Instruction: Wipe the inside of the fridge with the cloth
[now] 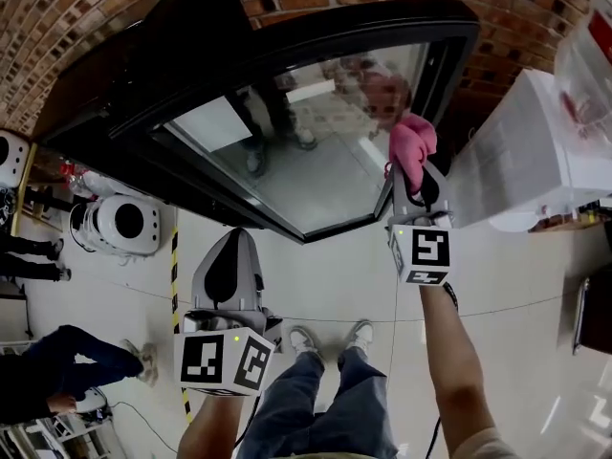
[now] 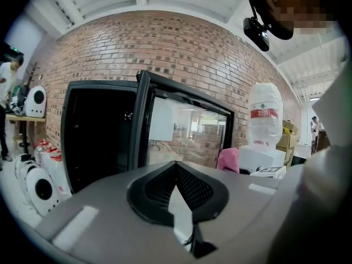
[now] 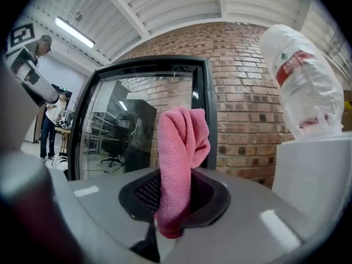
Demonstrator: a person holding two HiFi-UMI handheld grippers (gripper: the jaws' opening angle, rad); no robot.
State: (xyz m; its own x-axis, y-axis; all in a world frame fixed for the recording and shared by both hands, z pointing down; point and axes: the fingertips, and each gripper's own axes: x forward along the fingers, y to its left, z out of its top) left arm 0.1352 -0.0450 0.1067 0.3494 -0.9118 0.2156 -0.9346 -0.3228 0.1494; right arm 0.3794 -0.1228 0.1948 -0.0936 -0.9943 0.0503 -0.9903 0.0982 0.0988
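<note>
The black fridge stands against a brick wall with its glass door swung wide open; its inside is dark. My right gripper is shut on a pink cloth, held up in front of the door's right edge. In the right gripper view the cloth stands up from between the jaws of the right gripper, before the door glass. My left gripper hangs lower left, below the door, shut with nothing in it; in its own view the left gripper faces the fridge opening and the door.
A white plastic-wrapped unit topped by a wrapped jug stands right of the fridge. White round machines sit on the floor at left, beside a yellow-black floor stripe. A crouching person is at lower left.
</note>
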